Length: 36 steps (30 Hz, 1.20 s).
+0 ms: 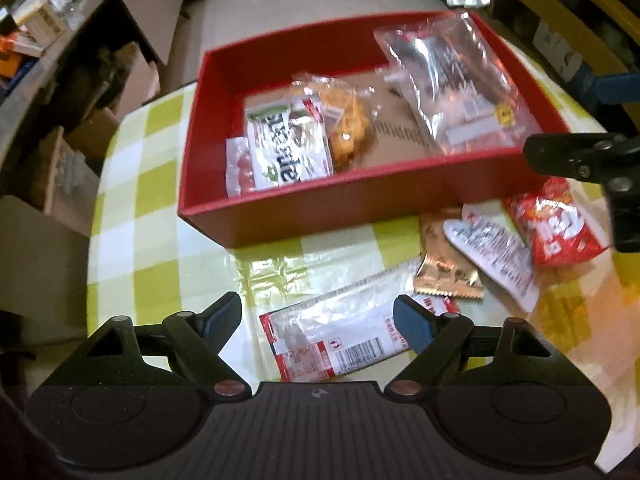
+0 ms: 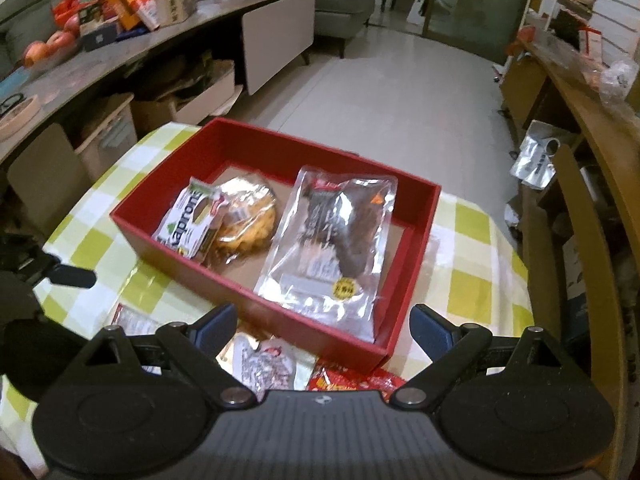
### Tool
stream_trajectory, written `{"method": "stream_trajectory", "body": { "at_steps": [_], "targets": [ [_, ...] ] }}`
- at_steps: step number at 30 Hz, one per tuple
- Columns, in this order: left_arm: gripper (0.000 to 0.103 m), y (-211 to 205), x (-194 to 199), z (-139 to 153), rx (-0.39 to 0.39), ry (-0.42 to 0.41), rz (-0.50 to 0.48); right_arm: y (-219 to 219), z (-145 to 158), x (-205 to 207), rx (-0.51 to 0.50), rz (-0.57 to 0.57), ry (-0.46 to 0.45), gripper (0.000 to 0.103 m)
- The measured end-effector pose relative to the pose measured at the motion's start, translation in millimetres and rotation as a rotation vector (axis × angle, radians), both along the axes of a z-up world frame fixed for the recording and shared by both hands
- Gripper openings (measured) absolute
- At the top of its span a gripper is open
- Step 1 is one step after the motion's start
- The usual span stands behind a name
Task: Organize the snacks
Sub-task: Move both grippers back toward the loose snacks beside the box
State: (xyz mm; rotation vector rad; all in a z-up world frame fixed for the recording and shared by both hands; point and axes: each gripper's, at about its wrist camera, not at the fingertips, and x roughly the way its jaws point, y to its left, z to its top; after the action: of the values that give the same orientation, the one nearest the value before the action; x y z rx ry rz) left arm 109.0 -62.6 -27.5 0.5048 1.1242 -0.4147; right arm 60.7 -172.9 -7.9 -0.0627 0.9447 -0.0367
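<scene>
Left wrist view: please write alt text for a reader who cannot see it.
The left tool hangs open over a clear, red-edged packet on a green-checked tablecloth. Behind it a red box holds several wrapped snacks, including a large clear pouch. More packets, one red, lie right of the clear one, by the right tool's tip.

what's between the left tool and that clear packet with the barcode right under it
Nothing visible. The left tool is open directly over the clear packet, which lies flat on the checked tablecloth. Only its far end touches the gold wrapper, clear of the tool's path.
</scene>
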Motion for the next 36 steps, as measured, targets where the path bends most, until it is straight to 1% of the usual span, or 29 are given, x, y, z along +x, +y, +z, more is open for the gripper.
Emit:
{"method": "stream_trajectory", "body": {
  "at_steps": [5,8,10,14,18,20,22,23,25,26,28,31,32,33,36],
  "targets": [
    [0.087,-11.4,4.9,-13.7,-0.017,0.017,-0.081,1.6,-6.9,2.3,-0.002,0.012,0.023,0.100],
    [0.087,-19.3,12.3,-22.4,-0.013,0.010,-0.103,0.2,-9.6,1.3,-0.002,0.015,0.032,0.100],
    [0.087,-19.4,17.4,-27.2,-0.026,0.038,-0.099,-2.6,-10.9,1.4,0.003,0.009,0.039,0.100],
    [0.087,-9.6,16.9,-30.3,-0.089,0.124,-0.091,-7.3,-11.6,2.0,0.020,-0.001,0.048,0.100],
    [0.087,2.7,4.3,-34.8,-0.088,0.156,-0.105,-6.7,-9.1,-0.6,0.031,0.000,0.049,0.100],
    [0.088,6.5,-2.6,-39.4,-0.083,0.187,-0.117,-5.9,-7.2,-2.7,0.040,0.003,0.047,0.100],
    [0.090,9.1,-15.3,-40.4,-0.061,0.172,-0.149,-5.6,-5.5,-5.1,0.047,0.008,0.044,0.100],
    [0.090,8.1,-17.8,-38.8,-0.055,0.177,-0.164,-5.9,-4.7,-6.0,0.049,0.010,0.043,0.100],
    [0.090,10.3,-23.9,-35.3,-0.069,0.183,-0.183,-6.9,-3.9,-7.7,0.052,0.011,0.042,0.100],
    [0.090,10.5,-23.5,-32.1,-0.079,0.172,-0.194,-7.6,-3.9,-8.1,0.054,0.010,0.041,0.100],
    [0.090,6.4,-16.5,-29.0,-0.076,0.137,-0.213,-8.5,-5.4,-8.1,0.053,0.006,0.045,0.100],
    [0.090,-3.4,3.4,-36.2,-0.086,0.166,-0.214,-8.6,-8.5,-7.2,0.048,0.008,0.055,0.100],
    [0.094,-5.6,8.6,-40.1,-0.077,0.166,-0.214,-9.2,-9.4,-6.8,0.045,0.008,0.058,0.100],
    [0.096,-6.2,12.7,-42.9,-0.077,0.163,-0.215,-9.6,-10.3,-6.1,0.043,0.008,0.060,0.100],
    [0.096,-2.0,16.0,-46.1,-0.100,0.186,-0.204,-10.8,-12.5,-4.6,0.041,0.007,0.067,0.100]
  ]
}}
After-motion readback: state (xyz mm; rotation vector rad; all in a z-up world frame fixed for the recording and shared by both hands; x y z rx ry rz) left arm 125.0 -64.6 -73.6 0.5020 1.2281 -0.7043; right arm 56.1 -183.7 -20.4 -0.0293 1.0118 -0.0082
